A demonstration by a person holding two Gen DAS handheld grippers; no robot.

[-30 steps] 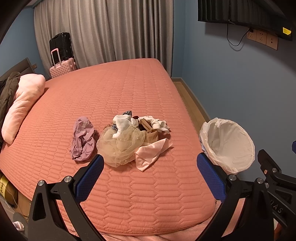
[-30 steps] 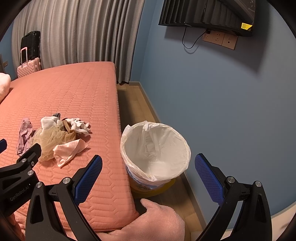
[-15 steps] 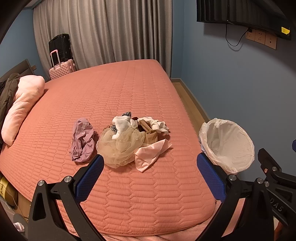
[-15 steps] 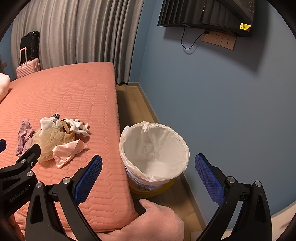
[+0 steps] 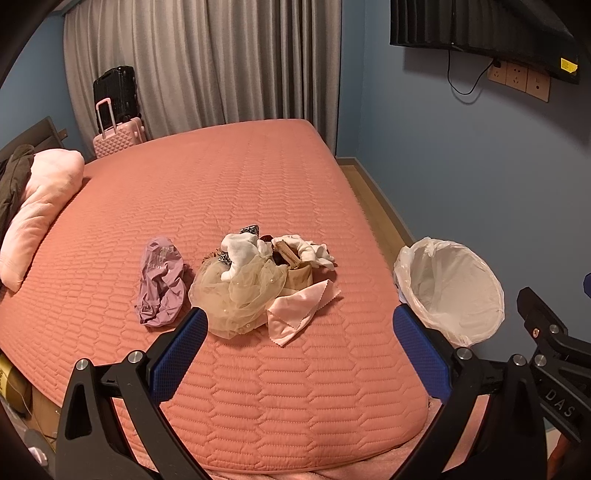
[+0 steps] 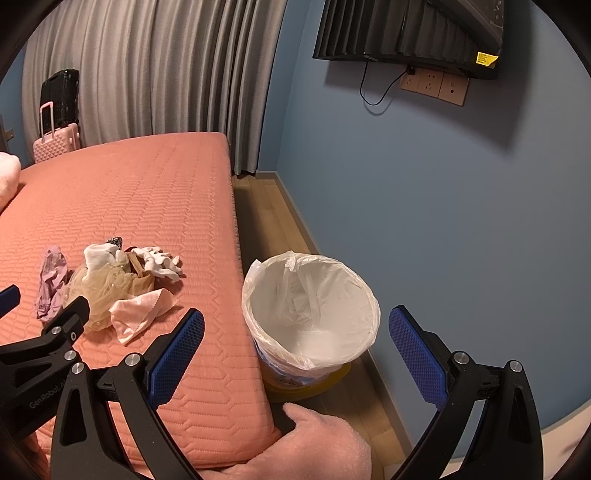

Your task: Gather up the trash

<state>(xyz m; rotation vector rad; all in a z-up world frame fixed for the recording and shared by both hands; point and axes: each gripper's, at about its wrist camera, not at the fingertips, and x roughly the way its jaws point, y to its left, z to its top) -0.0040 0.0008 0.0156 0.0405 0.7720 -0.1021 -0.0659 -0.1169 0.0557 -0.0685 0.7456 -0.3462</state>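
Observation:
A heap of trash lies on the salmon quilted bed: beige tulle, white cloths, brown paper and a pink cloth. A crumpled lilac bag rests just left of it. On the floor by the bed's right side stands a bin with a white liner. My left gripper hovers open over the bed's near edge, short of the heap. My right gripper is open above the bin's near rim, empty. The same heap shows at the left of the right wrist view.
A pink pillow and a dark garment lie at the bed's left. Pink and black suitcases stand by the grey curtain. A blue wall with sockets and a dark panel rises to the right. A pink fluffy sleeve shows below.
Both views have drifted very slightly; the heap and bin sit a touch lower and nearer in the frames. Both grippers stay open and empty.

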